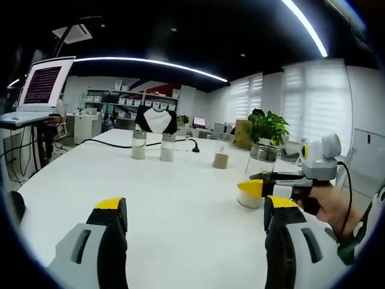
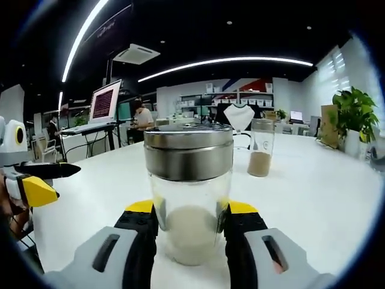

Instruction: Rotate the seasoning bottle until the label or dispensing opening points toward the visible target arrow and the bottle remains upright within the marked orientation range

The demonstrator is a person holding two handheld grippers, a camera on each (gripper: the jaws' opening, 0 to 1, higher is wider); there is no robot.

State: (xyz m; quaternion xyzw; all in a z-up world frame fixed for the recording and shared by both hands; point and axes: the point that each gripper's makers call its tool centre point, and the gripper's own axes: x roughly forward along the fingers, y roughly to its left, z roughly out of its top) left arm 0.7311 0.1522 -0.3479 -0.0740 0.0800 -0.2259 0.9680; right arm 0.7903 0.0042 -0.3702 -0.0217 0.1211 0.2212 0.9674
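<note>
A glass seasoning bottle (image 2: 189, 198) with a steel lid and pale powder in its base stands upright on the white table (image 2: 313, 192). My right gripper (image 2: 191, 212) is shut on it, with both yellow-tipped jaws against the glass. The left gripper view shows the same bottle (image 1: 260, 174) at the right, with the right gripper (image 1: 283, 183) and a hand around it. My left gripper (image 1: 195, 208) hangs open above bare tabletop, nothing between its jaws. It appears again at the left edge of the right gripper view (image 2: 36, 180).
Three more seasoning bottles (image 1: 139, 144) (image 1: 167, 147) (image 1: 221, 152) stand in a row farther back; one of them (image 2: 260, 155) is behind the held bottle. A potted plant (image 1: 267, 126) sits at the table's far right. A laptop on a stand (image 1: 42, 84) is at the left.
</note>
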